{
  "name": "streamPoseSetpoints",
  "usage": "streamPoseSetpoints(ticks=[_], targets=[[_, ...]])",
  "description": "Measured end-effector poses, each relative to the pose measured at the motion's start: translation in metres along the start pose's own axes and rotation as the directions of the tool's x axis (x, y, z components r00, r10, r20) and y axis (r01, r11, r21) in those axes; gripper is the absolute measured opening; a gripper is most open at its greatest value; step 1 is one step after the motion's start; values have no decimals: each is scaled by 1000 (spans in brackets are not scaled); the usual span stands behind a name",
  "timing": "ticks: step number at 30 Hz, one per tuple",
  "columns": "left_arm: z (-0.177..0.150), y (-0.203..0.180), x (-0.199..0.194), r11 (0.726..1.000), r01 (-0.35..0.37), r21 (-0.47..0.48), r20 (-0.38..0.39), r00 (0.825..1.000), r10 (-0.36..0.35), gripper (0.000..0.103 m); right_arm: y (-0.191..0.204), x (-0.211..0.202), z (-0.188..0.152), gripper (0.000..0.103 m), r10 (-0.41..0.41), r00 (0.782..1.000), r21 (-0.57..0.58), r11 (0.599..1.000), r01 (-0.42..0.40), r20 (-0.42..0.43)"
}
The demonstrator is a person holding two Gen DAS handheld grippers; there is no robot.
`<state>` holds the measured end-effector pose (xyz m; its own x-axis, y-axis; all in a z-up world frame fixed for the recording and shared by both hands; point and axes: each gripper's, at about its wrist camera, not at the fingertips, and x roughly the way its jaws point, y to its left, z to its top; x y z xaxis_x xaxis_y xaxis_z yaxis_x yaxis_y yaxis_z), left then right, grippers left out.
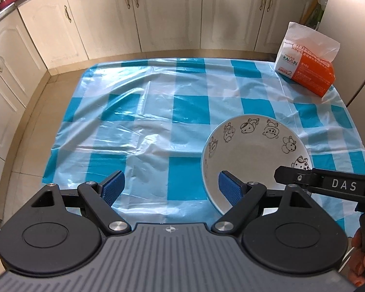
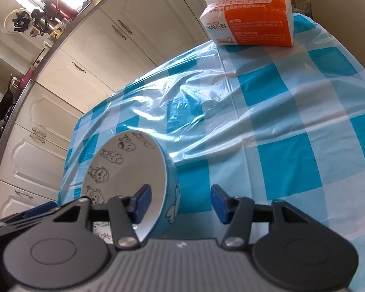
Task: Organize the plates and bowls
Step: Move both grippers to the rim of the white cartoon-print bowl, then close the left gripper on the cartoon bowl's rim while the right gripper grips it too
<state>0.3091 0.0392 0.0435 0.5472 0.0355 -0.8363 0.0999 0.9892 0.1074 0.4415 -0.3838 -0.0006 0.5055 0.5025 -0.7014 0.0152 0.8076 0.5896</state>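
The right claw point(image 2: 180, 203) stands half open astride the rim of one bowl point(image 2: 124, 170): its left pad sits inside the bowl, its right pad outside the blue wall with a clear gap, so nothing is gripped. The left claw point(image 1: 171, 189) gapes wide and empty; its right pad overlaps the same bowl's point(image 1: 250, 160) near rim, though contact cannot be told. Beyond both lies one checked cloth point(image 1: 158, 112), and farther right one tissue pack point(image 1: 304, 70).
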Motion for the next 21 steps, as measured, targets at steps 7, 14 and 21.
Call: streamPoseSetpoints(ticks=[7,14,21], targets=[[-1,-3,18,1000,25,-18,-33,999,-26,92,-2,6,1,47,-10,1000,2,1000,10,-5],[-3,-3,33,996,79,-44,-54,995,-82,67,-1,10,2,44,-18,1000,-14,1000,18,3],[-3,-8,37,988,143,-57,-40,989,-146,32,3,13,2,26,-19,1000,-43,999,20,14]])
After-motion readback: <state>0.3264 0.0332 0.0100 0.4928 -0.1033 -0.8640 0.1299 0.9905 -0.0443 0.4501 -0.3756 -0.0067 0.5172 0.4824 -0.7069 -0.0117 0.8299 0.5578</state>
